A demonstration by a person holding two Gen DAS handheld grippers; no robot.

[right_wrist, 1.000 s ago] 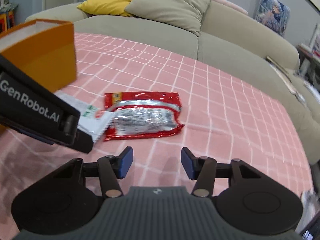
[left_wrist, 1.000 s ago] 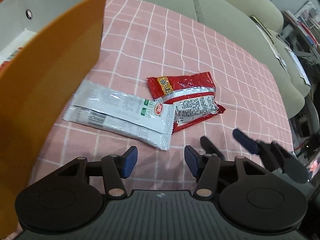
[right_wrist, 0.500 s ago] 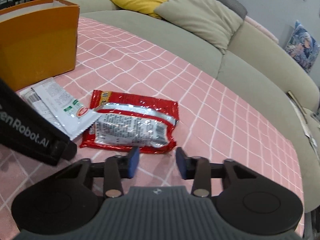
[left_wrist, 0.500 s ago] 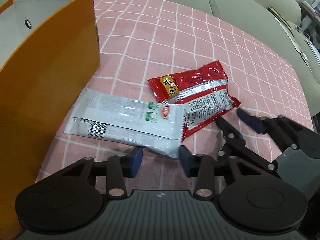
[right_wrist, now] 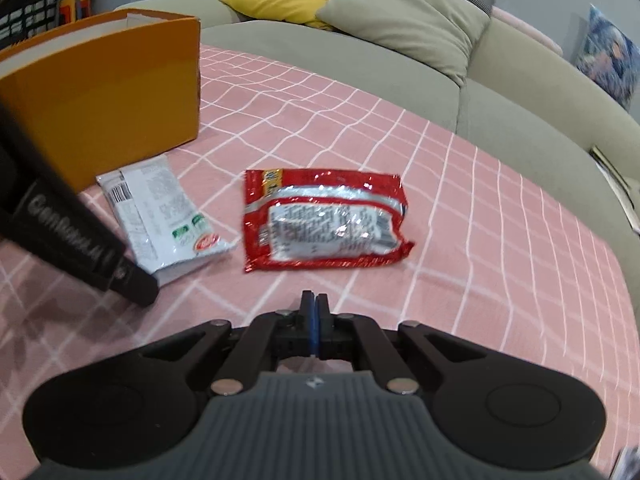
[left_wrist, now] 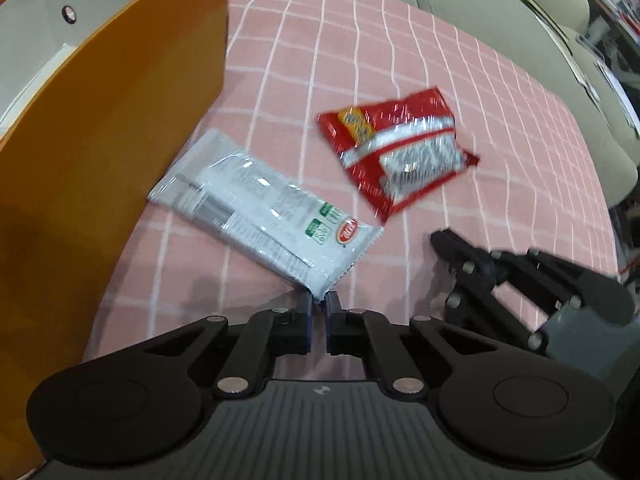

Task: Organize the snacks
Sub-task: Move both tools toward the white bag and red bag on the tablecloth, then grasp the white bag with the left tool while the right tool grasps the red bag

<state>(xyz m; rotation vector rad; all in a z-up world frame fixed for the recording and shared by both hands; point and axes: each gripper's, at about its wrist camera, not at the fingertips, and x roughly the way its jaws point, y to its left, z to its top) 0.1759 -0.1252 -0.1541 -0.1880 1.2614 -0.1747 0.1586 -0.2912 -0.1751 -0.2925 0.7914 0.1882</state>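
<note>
Left wrist: gripper (left_wrist: 318, 305) pinching white packet (left_wrist: 264, 216).

The left wrist view looks steeply down, close over the pink checked cloth (left_wrist: 400, 60), with the orange box (left_wrist: 100, 160) filling its left side. The right wrist view looks more shallowly, from right of the box (right_wrist: 112, 92), toward the sofa (right_wrist: 440, 80). Both share the box, the white packet (left_wrist: 264, 216) and the red packet (right_wrist: 324, 220).
</note>
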